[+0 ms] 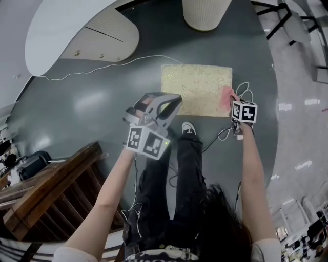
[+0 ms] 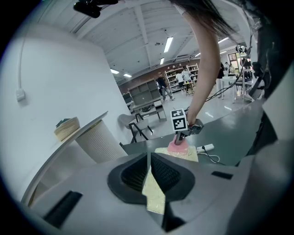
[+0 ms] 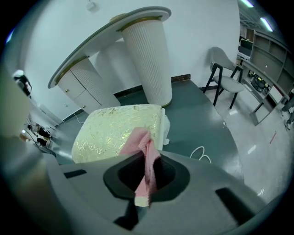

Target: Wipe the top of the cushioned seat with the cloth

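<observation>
- Pink cloth (image 3: 138, 140) clamped in closed jaws of right gripper (image 3: 147, 160), resting on near right corner of cushioned seat (image 3: 110, 126).
- Left gripper (image 2: 149, 156): jaws together, empty, over near left corner.
- Bare green floor (image 1: 92, 97) left of seat; ribbed column (image 1: 202, 13) beyond far edge.
- Power strip (image 2: 206, 148) plain in left gripper view, unclear in head view.

Overhead, the marker cube (image 1: 244, 111) seemingly hides where the right tongs (image 3: 146, 176) meet the cloth (image 1: 226, 96).
</observation>
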`<move>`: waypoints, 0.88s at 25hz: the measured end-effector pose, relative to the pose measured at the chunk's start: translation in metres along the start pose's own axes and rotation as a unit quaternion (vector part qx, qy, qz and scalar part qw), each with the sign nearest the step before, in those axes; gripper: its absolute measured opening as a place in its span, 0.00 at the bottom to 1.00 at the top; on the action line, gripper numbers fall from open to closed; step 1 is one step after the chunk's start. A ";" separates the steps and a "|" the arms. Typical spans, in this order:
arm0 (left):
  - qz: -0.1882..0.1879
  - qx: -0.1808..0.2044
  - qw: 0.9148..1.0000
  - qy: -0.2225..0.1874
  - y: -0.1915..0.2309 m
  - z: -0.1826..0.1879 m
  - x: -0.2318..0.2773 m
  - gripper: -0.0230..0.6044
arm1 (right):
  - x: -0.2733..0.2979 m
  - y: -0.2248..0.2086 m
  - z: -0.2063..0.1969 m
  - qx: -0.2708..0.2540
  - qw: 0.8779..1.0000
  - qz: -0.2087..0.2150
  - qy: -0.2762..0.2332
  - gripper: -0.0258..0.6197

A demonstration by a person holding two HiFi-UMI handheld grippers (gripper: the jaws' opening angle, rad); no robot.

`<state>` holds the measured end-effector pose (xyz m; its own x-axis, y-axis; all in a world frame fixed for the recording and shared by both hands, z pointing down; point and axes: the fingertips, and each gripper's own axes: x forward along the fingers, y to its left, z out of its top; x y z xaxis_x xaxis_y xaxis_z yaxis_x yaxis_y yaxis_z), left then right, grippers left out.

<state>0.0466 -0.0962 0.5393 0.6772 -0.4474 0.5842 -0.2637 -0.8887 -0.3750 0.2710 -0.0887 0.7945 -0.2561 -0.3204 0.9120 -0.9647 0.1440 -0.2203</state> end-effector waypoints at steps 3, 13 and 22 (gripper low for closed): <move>-0.002 0.000 1.000 0.000 -0.003 0.002 0.001 0.08 | -0.003 -0.005 -0.004 0.000 1.000 -0.003 0.000 0.06; 0.009 -0.006 1.000 0.005 0.000 -0.007 -0.013 0.08 | -0.016 0.055 0.013 -0.030 0.998 0.047 -0.039 0.06; 0.028 -0.015 0.999 0.014 0.008 -0.033 -0.047 0.08 | 0.004 0.165 0.013 -0.067 0.990 0.114 -0.040 0.06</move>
<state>-0.0097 -0.0857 0.5323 0.6419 -0.4983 0.5828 -0.3212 -0.8649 -0.3857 0.1098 -0.0783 0.7571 -0.4755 -0.3376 0.8123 -0.8661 0.3417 -0.3650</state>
